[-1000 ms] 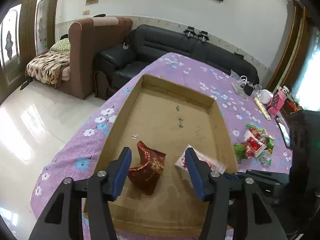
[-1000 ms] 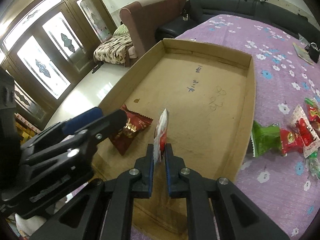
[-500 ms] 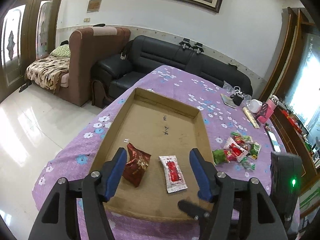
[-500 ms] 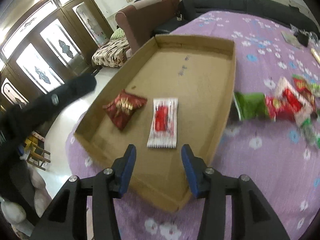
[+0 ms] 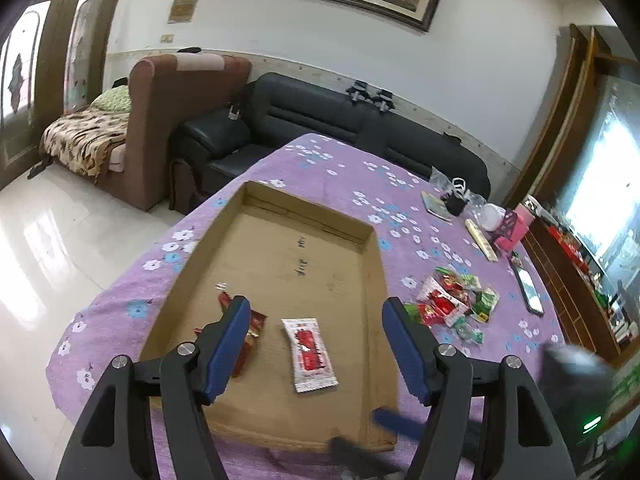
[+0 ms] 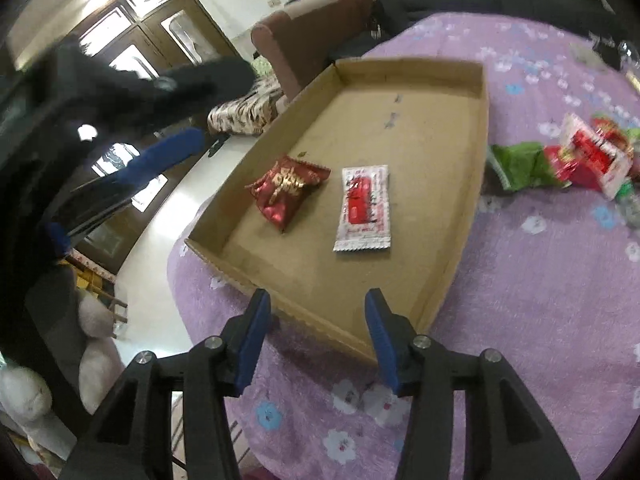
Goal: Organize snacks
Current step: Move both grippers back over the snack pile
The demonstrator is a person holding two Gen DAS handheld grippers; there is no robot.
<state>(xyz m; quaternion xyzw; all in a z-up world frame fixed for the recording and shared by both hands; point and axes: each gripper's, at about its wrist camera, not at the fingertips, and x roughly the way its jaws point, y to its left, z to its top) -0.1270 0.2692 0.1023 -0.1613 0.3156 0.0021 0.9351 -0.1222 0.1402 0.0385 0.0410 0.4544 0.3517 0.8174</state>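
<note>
Moved: white-and-red sachet (image 6: 362,208), pinched upright a second ago, now lies flat in the cardboard tray (image 6: 468,216); both grippers have pulled back.
Left gripper (image 5: 316,344): jaws have just been opening further, wide, nothing between them; low centre of its frame.
Tray contents: dark red packet (image 6: 290,192) left, sachet just right of it, apart.
Right gripper (image 6: 316,338): jaws have just been opening, moderately apart, empty, over the tray's near rim.
Next step: likely fetch from the snack pile (image 6: 568,160), right of frame on the purple cloth (image 6: 540,300); lift clear over the tray's right wall.
Room: tray's far half bare.

Both wrist views look down onto the cardboard tray (image 5: 372,320).
</note>
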